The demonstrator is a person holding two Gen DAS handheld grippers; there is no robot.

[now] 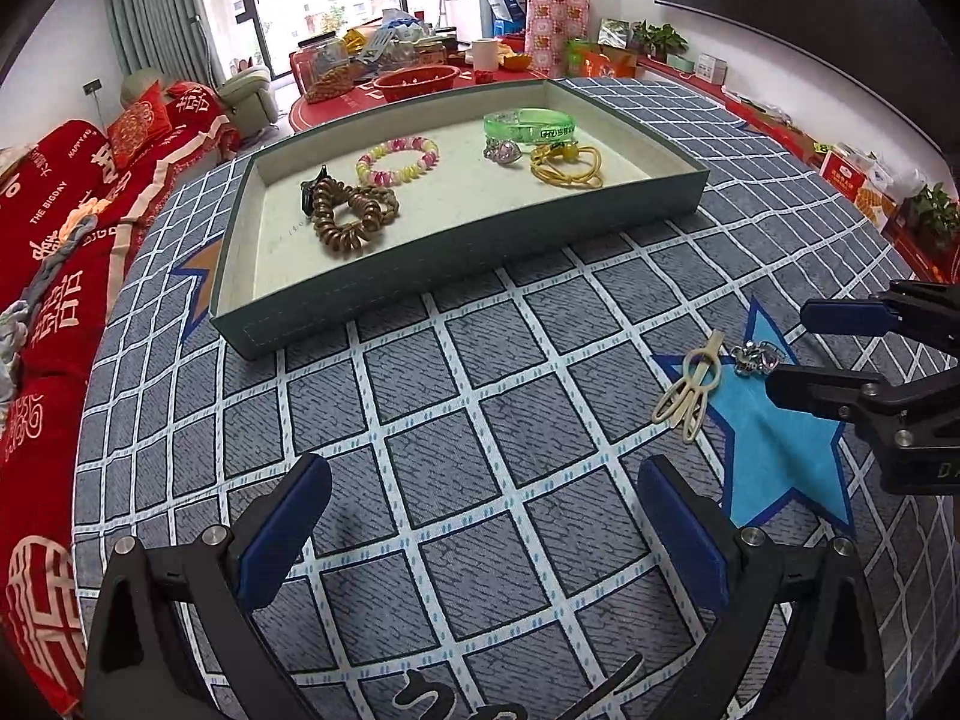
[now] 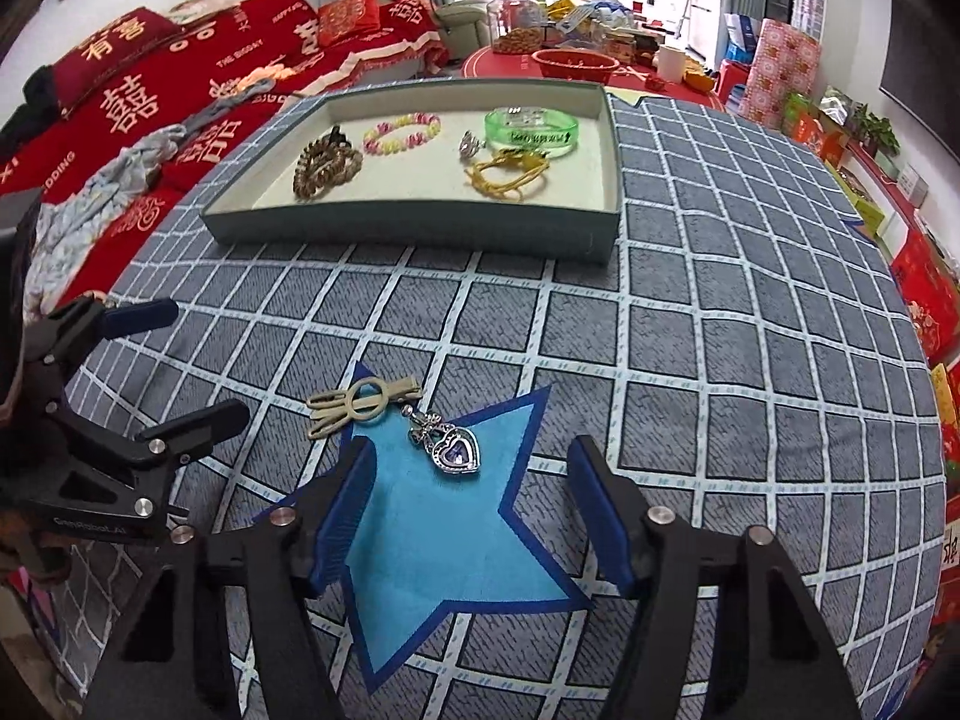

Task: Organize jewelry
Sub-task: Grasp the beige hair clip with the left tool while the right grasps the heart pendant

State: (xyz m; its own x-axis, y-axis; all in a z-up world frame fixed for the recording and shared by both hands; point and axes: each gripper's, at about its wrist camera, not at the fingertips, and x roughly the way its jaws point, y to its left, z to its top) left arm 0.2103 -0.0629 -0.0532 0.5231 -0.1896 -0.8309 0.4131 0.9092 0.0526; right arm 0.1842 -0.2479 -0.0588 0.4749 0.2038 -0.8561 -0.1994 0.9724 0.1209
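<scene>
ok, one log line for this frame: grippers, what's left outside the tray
left gripper: open, empty | right gripper: open, empty, facing heart pendant | beige hair clip: on cloth | tray: holds five pieces

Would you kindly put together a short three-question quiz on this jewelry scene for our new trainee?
1. True or false: the heart pendant already lies inside the tray.
2. Multiple choice: which piece lies nearest the cream hair clip on the tablecloth? A) green bangle B) heart pendant C) brown coil hair tie
3. Fill in: the jaws of the right gripper and the left gripper are both ____.

Key
1. False; it lies on the blue star of the tablecloth, outside the tray.
2. B
3. open, and holding nothing.
</scene>
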